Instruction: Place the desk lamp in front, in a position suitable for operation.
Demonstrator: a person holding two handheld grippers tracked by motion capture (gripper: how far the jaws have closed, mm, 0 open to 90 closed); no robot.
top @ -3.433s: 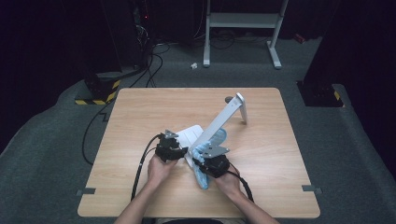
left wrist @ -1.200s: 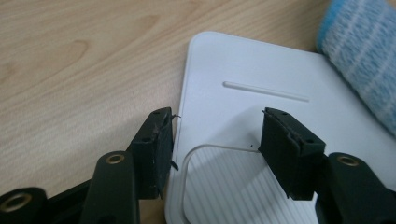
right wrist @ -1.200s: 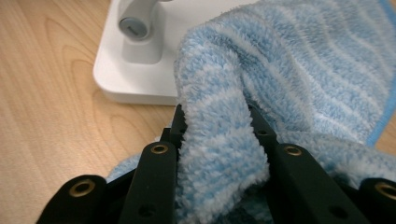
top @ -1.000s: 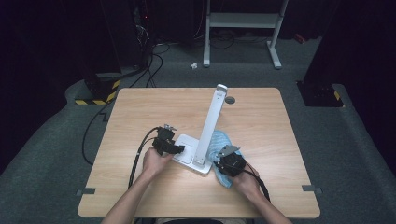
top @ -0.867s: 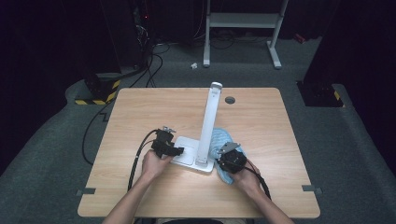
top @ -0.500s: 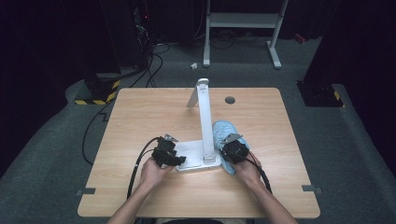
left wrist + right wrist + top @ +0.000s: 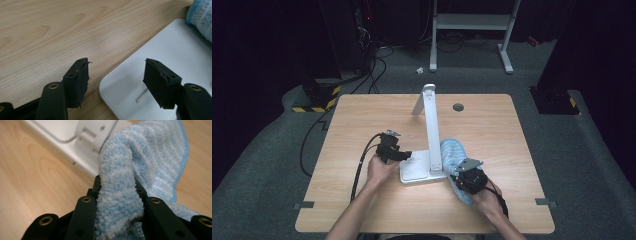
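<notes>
The left gripper [image 7: 116, 82] has just opened off the lamp base [image 7: 417, 171], while the right gripper [image 7: 117, 195] squeezes the blue cloth [image 7: 150, 160], ready to wipe.

Our left tool [image 7: 115, 82] has frayed black pads, brass rivets; our right tool [image 7: 463, 176] is black, trailing black cable

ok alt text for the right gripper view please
The right gripper is shut on a bunched fluffy blue-and-white striped cloth. Behind it, the flat white plastic lamp base rests on the light wooden table.
</notes>
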